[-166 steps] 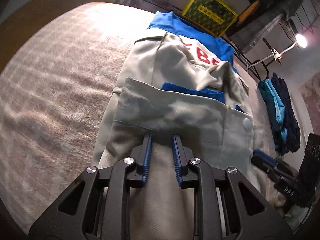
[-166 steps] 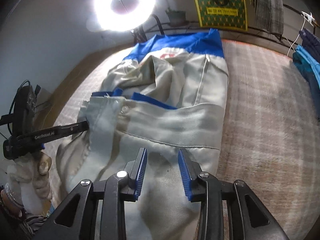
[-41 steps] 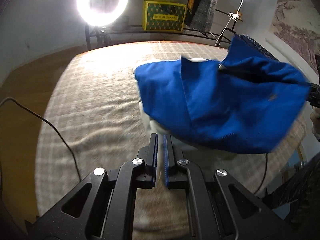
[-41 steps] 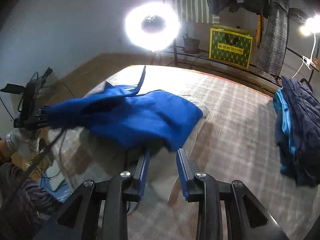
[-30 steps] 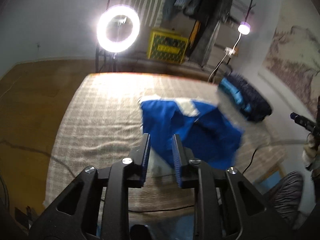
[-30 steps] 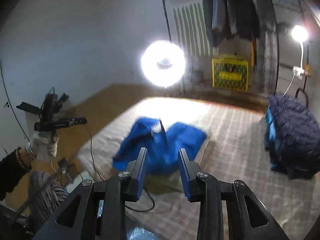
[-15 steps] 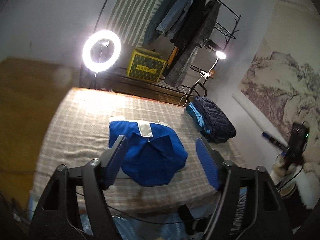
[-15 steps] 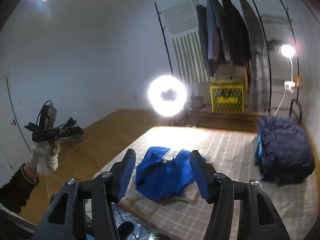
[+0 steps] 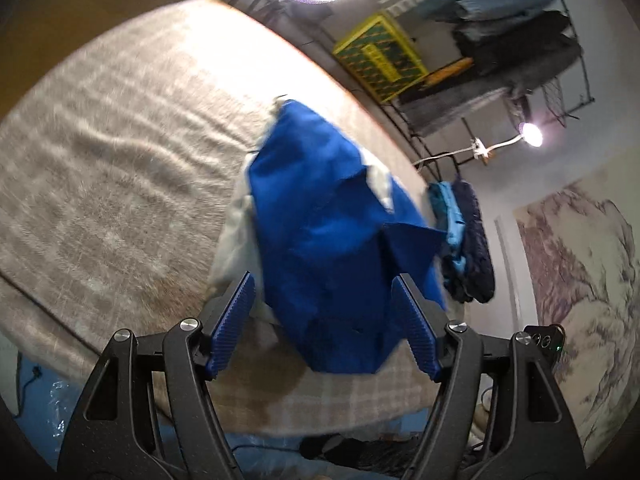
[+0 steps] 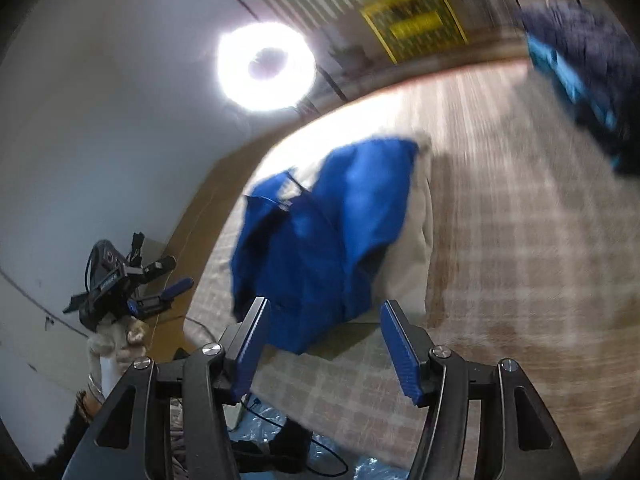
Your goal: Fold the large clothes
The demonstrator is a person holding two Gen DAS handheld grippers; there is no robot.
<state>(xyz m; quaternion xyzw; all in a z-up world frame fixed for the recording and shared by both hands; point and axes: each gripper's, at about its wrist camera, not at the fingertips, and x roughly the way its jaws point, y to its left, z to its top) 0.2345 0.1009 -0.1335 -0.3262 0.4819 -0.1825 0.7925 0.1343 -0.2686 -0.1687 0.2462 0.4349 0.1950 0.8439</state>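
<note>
A: Left wrist view?
B: The left gripper (image 9: pixel 324 320) has just spread, empty; the blue garment (image 9: pixel 328 240) lies crumpled on the checked bed (image 9: pixel 100 160) beyond.
A: Right wrist view?
B: The right gripper (image 10: pixel 324 344) too, gaping, empty, garment ahead.

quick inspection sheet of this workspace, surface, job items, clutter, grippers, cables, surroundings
surface: bed with a beige checked cover; wrinkled, otherwise bare around the garment.
job's things: blue and beige garment lying loosely bunched on the cover, blue side up, beige showing at its edges; no gripper touches it.
clutter: pile of dark and light blue clothes at the far side of the bed.
grippers: left gripper open, nothing between the pads; right gripper open, nothing between the pads. Both jaws have just been opening.
cables: dark cable on the floor by the bed's near edge.
surroundings: ring light, yellow crate, clothes rack, small lamp, wall painting.
</note>
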